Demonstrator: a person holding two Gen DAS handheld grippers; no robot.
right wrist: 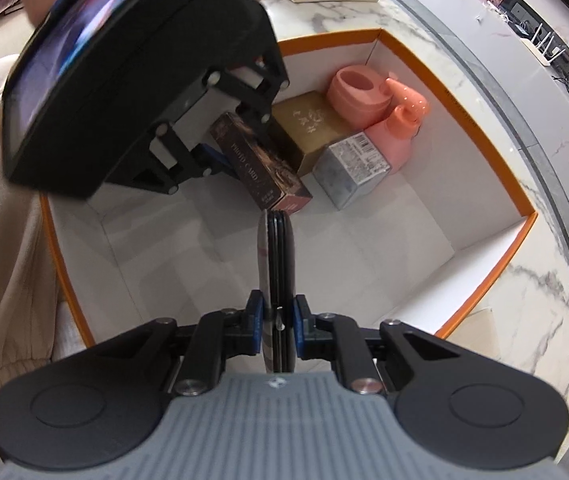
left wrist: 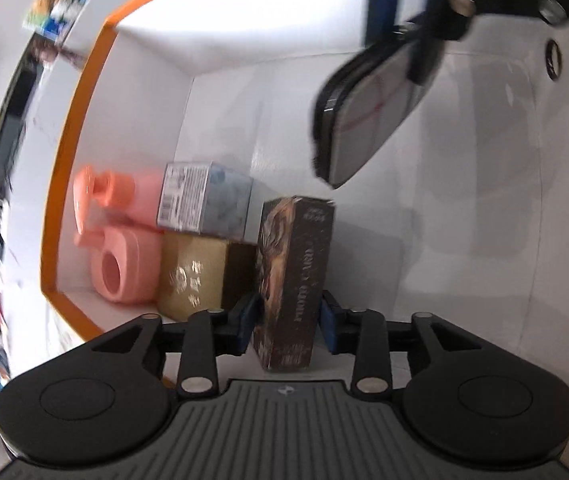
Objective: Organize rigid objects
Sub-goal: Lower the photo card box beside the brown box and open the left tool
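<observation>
Standing upright inside the orange-rimmed box (left wrist: 80,128), a dark card box (left wrist: 292,276) is flanked by the loosened left claw (left wrist: 286,320), while a flat black case (right wrist: 278,280) is kept clamped edge-on by the right claw (right wrist: 278,324) for slotting alongside.

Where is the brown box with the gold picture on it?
The brown photo card box stands inside the orange-rimmed white box, between the left gripper's parted jaws. The tan box sits right beside it.

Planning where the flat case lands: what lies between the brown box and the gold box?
Nothing: in both views the brown box stands right against the gold box.
</observation>
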